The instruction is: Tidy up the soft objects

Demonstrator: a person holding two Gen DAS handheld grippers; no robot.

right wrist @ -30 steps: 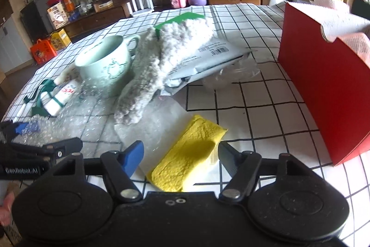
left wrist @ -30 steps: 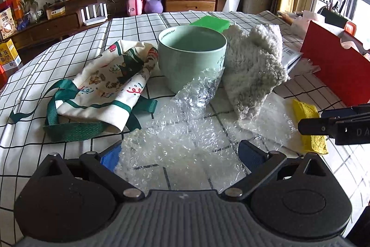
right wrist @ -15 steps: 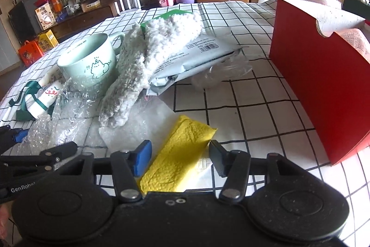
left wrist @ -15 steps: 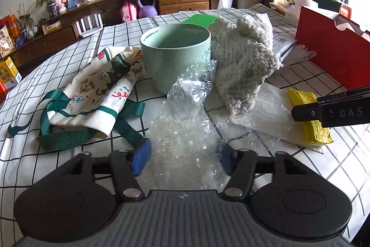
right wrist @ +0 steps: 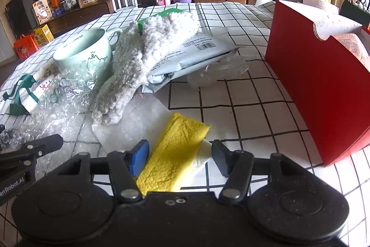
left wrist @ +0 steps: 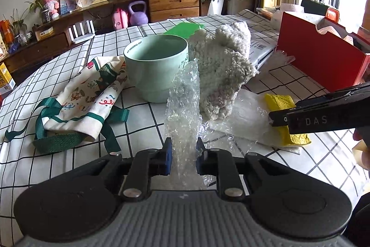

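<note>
L gripper [left wrist: 183, 155] had just been closing, and its pads were clamped on the bubble wrap [left wrist: 183, 105], which stood bunched up between them, its far end leaning on the mug [left wrist: 157, 68]. The rest of the wrap lay on the tabletop [left wrist: 289, 78] in front of the mug and beside the fluffy cloth [left wrist: 222, 75].

R gripper [right wrist: 180, 155] had its jaws apart, astride the yellow cloth [right wrist: 175, 159]; pads didn't look to be touching it, w/ gaps visible on both sides. Its jaws had been closing a little but seemed to have stalled about halfway.

To do this step well, imo: lift the wrap slowly and straight up so the end against the mug peels off w/o tipping it or dragging the fluffy cloth. The wrap is slippery and springy, so keep the clamp firm and gather more of it if it starts sliding. R should close fully on the yellow cloth before any lift, and catch only that, not the clear plastic sheet [right wrist: 138, 122] it lies on.

Hard to tell: how much wrap was actually between L's pads, as the gripper body hid the lower part. The near end of the yellow cloth was hidden under R's body. What the red box [right wrist: 323, 89] held was only partly seen, and where the soft things should go wasn't clear.
</note>
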